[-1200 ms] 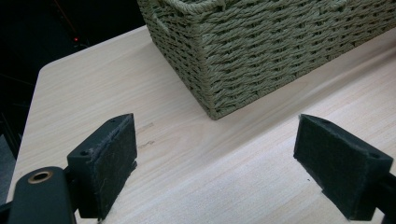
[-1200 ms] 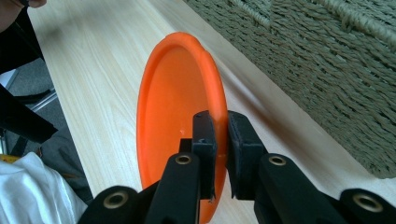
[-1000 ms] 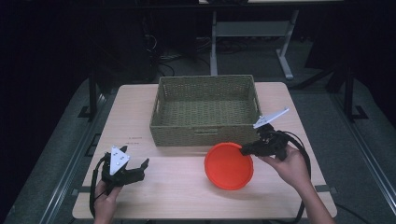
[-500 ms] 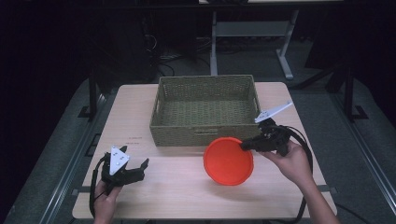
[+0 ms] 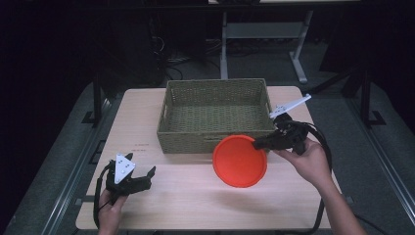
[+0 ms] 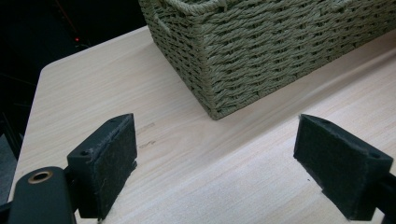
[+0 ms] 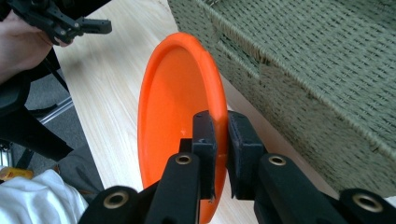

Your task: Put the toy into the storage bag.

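A: Where was the plate (image 5: 240,161)?

B: In the right gripper (image 5: 258,144). Its jaws were clamped on the plate's rim, one pad inside the dish and one outside, as the right gripper view (image 7: 219,140) showed up close. The plate (image 7: 177,112) was orange, round and shallow.

A: Was it lying on the bench (image 5: 195,205)?

B: No, it was tilted, with its hollow side facing up and toward the person. From above it sat just in front of the basket (image 5: 215,115), overlapping the lower edge of the front wall. I could not tell whether its lower edge touched the bench.

A: And the basket?

B: Woven, greenish, rectangular, standing at the back middle of the bench. In the right gripper view its wall (image 7: 327,84) ran just beside the plate.

A: What about the other hand?

B: The left gripper (image 5: 147,175) was at the front left corner, well apart from the plate. Its jaws stood wide with nothing between them; the left gripper view (image 6: 217,163) showed bare wood between the pads and a corner of the basket (image 6: 261,46) beyond.
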{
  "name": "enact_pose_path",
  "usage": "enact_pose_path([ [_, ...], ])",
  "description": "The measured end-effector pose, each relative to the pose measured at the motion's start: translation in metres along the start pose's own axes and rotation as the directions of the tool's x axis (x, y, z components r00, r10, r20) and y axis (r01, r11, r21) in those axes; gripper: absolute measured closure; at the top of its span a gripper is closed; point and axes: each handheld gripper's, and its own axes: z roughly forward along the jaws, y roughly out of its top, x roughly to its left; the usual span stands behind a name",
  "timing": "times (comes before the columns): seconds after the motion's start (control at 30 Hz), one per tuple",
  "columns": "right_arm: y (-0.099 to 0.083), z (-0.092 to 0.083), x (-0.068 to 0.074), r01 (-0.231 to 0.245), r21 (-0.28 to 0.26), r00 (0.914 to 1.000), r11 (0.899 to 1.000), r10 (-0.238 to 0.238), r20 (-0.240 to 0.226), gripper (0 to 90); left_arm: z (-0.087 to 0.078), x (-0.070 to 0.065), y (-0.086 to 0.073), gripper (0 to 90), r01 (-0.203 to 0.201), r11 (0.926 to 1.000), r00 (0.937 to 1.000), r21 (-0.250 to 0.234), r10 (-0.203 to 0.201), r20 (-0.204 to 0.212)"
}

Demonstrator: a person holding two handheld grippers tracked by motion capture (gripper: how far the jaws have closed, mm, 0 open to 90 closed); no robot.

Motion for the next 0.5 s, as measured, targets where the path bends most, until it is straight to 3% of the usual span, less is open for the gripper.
enact_pose_path([
  [0.5, 0.022, -0.008, 0.000, 0.000, -0.013, 1.0000, 1.000, 0.000, -0.004, 82.3, 0.000, 0.001, 0.000, 12.8, 0.012, 0.9999, 0.9999, -0.006, -0.012, -0.005],
])
